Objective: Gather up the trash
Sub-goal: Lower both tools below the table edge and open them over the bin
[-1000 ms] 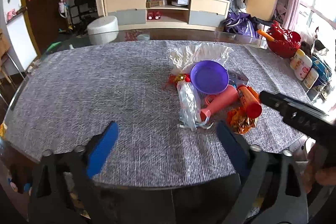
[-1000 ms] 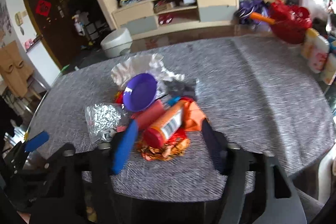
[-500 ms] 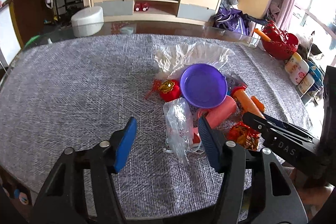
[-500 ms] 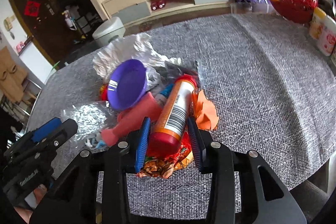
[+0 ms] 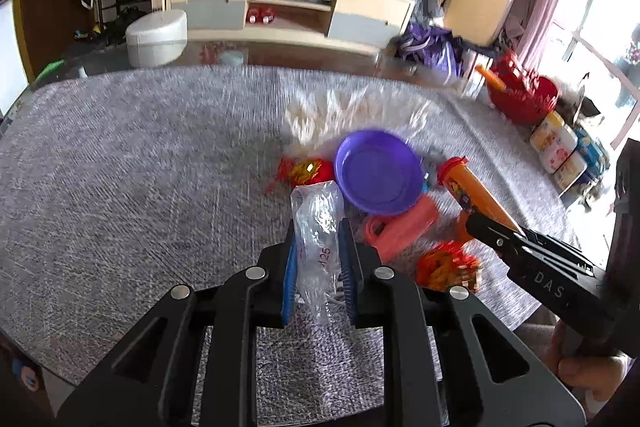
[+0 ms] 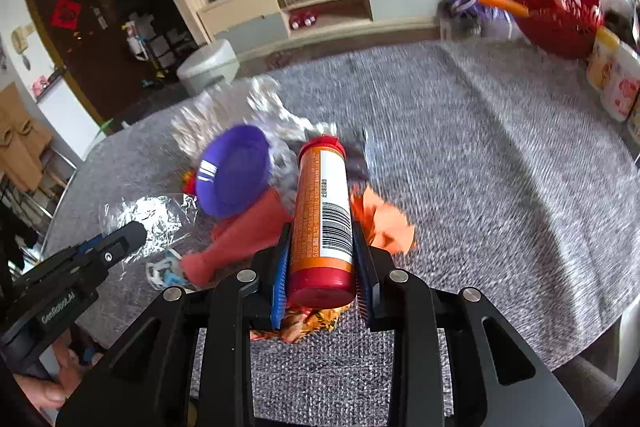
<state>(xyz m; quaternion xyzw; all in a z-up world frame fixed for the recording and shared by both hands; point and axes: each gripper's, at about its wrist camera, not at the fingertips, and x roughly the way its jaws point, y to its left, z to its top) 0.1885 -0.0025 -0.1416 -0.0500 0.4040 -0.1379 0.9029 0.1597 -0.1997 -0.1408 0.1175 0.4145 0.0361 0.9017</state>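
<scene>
Grabbing trash: L gripper (image 5: 318,263) pinched clear plastic bag (image 5: 318,223) just below purple dish (image 5: 378,171); R gripper (image 6: 322,267) clamped orange tube (image 6: 322,211) right of dish. Next, prob.: lift both w/o snagging the pile.

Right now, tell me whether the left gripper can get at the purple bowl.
Probably not yet. The left gripper is shut on the clear plastic bag, so it has no free jaws. The purple bowl lies just beyond the bag, uncovered on top, so once the bag is dropped the way looks free.
</scene>
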